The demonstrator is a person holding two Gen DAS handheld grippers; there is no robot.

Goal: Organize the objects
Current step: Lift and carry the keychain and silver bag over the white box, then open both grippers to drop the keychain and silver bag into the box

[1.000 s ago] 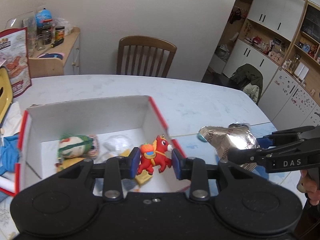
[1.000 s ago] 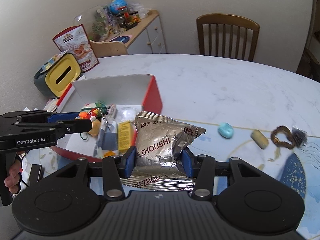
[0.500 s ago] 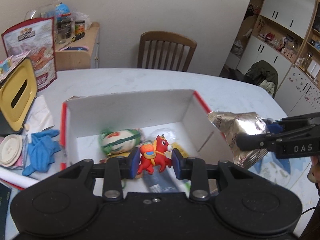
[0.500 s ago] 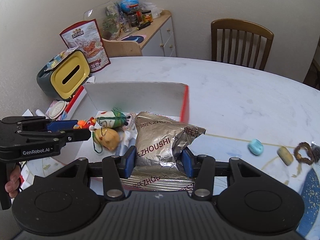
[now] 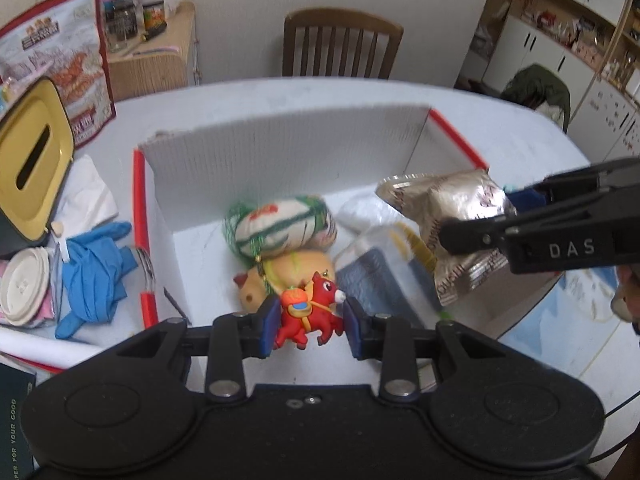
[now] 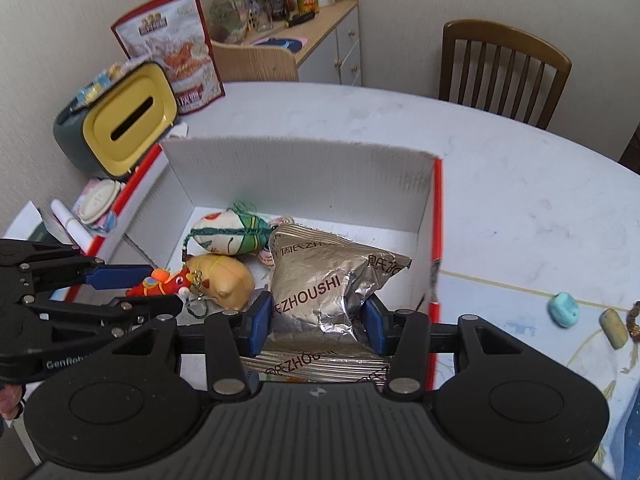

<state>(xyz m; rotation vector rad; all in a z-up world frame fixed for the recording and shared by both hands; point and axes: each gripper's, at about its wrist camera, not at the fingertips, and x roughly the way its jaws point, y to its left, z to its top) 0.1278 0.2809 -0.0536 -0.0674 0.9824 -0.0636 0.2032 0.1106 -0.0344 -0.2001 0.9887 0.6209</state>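
Note:
My left gripper [image 5: 309,324] is shut on a small red toy horse [image 5: 310,314] and holds it over the near part of the white box with red edges [image 5: 280,148]. My right gripper [image 6: 318,322] is shut on a silver snack bag [image 6: 320,280] and holds it over the box's right half [image 6: 304,168]. The bag also shows in the left wrist view [image 5: 452,224], and the horse in the right wrist view [image 6: 160,282]. A green-netted pouch [image 6: 228,232] and a tan plush toy [image 6: 224,276] lie inside the box.
A yellow-lidded tissue box [image 6: 124,120], a snack pouch [image 6: 172,52], blue gloves [image 5: 96,264] and a round lid [image 5: 22,284] sit left of the box. A turquoise piece [image 6: 563,309] and a tan piece [image 6: 614,326] lie on the table to the right. A chair [image 6: 504,64] stands behind.
Both grippers have moved left over the box, each still holding its object. The horse and the snack bag now hang above the box's inside.

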